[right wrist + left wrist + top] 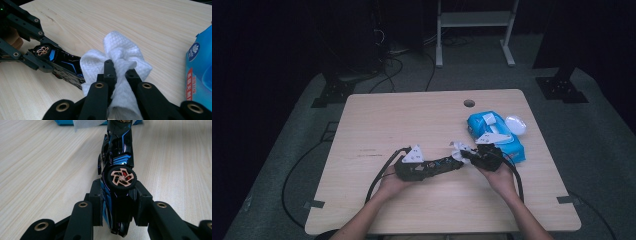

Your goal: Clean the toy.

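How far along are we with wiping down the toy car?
Done: a white wipe is out of the blue wipes pack, whose lid stands open, and the right tongs are shut on it. The left tongs are shut on the black-and-blue toy car, holding it on its side. In hand: the wipe meets the car's far end. Left: the rest of the body; how clean it is I can't tell.

A toy car point(439, 165) is lying near the middle of the surface point(377, 120), between the left tongs point(432, 167) and the right tongs point(464, 156). A wipe point(458, 151) is touching its right end. A wipes pack point(497, 137) is sitting behind, with a lid point(515, 124) just right of it.
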Action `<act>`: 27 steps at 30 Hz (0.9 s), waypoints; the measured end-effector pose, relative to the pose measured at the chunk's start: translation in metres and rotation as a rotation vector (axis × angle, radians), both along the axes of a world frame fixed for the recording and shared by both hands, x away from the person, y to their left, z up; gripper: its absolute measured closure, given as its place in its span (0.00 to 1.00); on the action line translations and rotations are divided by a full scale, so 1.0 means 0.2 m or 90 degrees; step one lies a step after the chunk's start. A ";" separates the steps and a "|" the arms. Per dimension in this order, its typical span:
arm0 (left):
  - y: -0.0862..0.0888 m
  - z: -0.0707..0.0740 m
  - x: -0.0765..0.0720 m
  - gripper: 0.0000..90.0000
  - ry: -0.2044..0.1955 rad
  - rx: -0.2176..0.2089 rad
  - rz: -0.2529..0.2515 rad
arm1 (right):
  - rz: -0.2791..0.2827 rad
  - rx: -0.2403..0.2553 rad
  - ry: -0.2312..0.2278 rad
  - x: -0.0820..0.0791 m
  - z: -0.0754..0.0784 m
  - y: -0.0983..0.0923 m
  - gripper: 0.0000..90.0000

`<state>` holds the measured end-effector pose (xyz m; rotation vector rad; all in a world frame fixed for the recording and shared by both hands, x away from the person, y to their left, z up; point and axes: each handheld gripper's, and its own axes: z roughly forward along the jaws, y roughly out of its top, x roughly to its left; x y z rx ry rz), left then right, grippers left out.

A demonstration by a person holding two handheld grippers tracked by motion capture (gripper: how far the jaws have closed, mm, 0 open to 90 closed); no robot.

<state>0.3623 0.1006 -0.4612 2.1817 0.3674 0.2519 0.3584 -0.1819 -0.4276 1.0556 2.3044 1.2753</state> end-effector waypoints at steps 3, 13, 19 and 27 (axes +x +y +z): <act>0.00 0.00 0.00 0.74 0.001 -0.001 0.000 | 0.000 0.006 -0.004 -0.01 0.02 0.00 0.92; 0.00 0.00 0.00 0.74 0.000 -0.001 0.001 | 0.035 -0.010 0.008 -0.02 0.02 0.08 0.93; -0.01 0.00 0.00 0.74 0.003 -0.004 0.004 | 0.094 0.003 0.017 -0.05 0.01 0.26 0.93; -0.01 0.00 0.00 0.74 0.008 0.000 0.001 | 0.157 0.030 0.029 -0.05 0.02 0.44 0.93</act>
